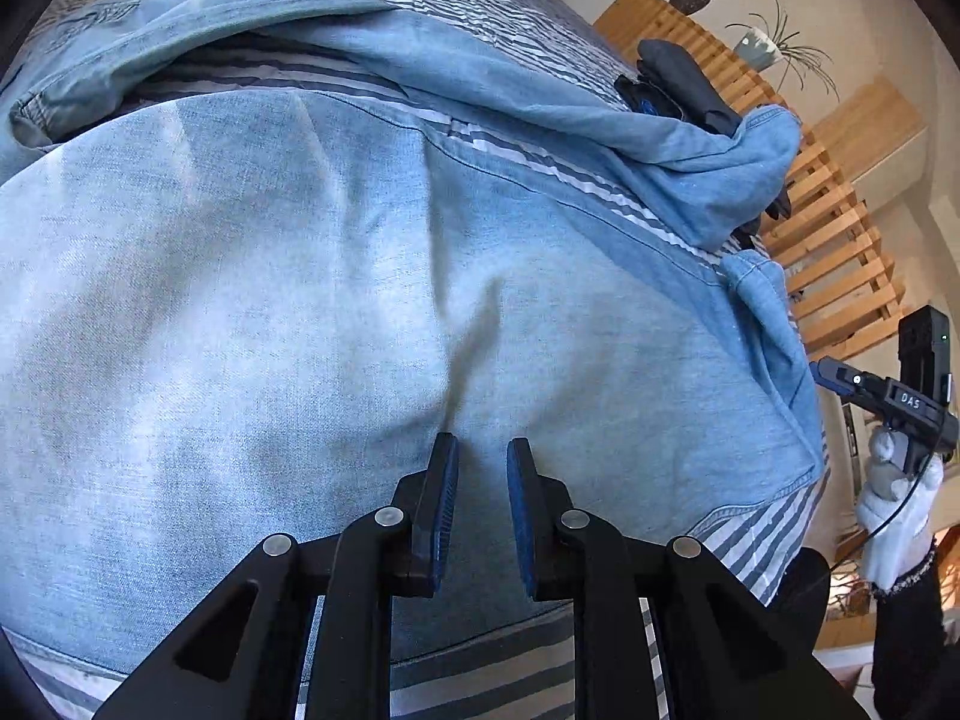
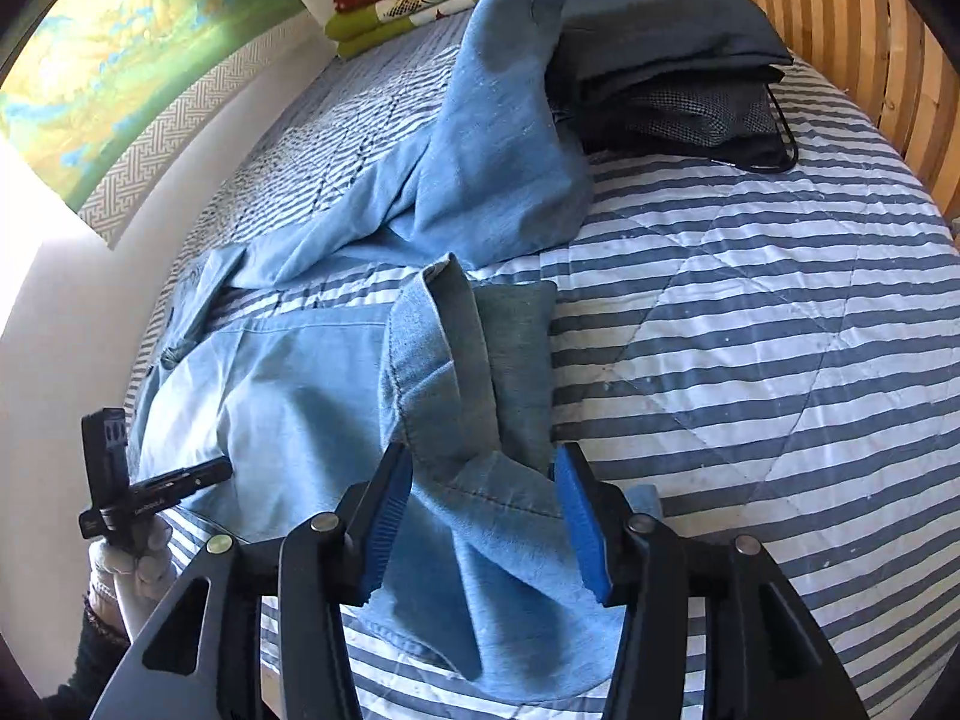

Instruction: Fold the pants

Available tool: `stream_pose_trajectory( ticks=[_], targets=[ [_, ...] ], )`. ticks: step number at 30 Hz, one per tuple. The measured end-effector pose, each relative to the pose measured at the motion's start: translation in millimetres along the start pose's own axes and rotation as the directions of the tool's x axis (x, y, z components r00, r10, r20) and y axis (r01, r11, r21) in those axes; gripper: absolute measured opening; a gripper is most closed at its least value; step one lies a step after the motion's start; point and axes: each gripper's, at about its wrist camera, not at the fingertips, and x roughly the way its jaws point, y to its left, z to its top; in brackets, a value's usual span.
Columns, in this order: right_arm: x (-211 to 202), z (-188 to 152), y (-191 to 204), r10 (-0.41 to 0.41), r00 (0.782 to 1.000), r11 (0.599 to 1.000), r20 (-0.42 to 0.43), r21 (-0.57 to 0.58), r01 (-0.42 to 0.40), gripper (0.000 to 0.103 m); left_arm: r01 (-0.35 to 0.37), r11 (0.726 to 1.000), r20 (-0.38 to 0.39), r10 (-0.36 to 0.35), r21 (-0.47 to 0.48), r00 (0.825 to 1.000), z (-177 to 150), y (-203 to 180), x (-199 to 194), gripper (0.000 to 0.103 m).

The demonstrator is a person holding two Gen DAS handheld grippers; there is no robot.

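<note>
Light blue jeans (image 1: pixel 300 300) lie spread on a striped duvet. My left gripper (image 1: pixel 483 456) points down at the broad denim panel. Its pads stand a narrow gap apart, with nothing pinched between them. A crease runs up from its tips. In the right wrist view the jeans (image 2: pixel 288 396) have one leg (image 2: pixel 498 150) draped up toward a dark pile, and a hemmed flap (image 2: pixel 444 360) is folded over. My right gripper (image 2: pixel 483 480) is open. Denim lies loosely between its blue pads (image 2: pixel 384 528), which do not press on it.
The blue-and-white striped duvet (image 2: pixel 750 330) covers the bed. Folded dark clothes (image 2: pixel 672 72) sit near the wooden slatted headboard (image 2: pixel 840 18). Green and red folded fabric (image 2: pixel 414 6) lies at the far end by a wall map (image 2: pixel 120 60). A white-gloved hand (image 2: pixel 132 570) holds the left gripper.
</note>
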Motion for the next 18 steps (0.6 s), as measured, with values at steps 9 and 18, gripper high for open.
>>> stream_pose_trajectory(
  ticks=[9, 18],
  targets=[
    [48, -24, -3, -0.102, 0.986, 0.995, -0.13, -0.032, 0.098, 0.05, 0.05, 0.999, 0.008, -0.05, -0.007, 0.999, -4, 7, -3, 0.018],
    [14, -60, 30, -0.157, 0.984, 0.981, -0.083, -0.129, 0.146, 0.043, 0.034, 0.999, 0.01, -0.034, 0.0, 0.999, -3, 0, 1, 0.018]
  ],
)
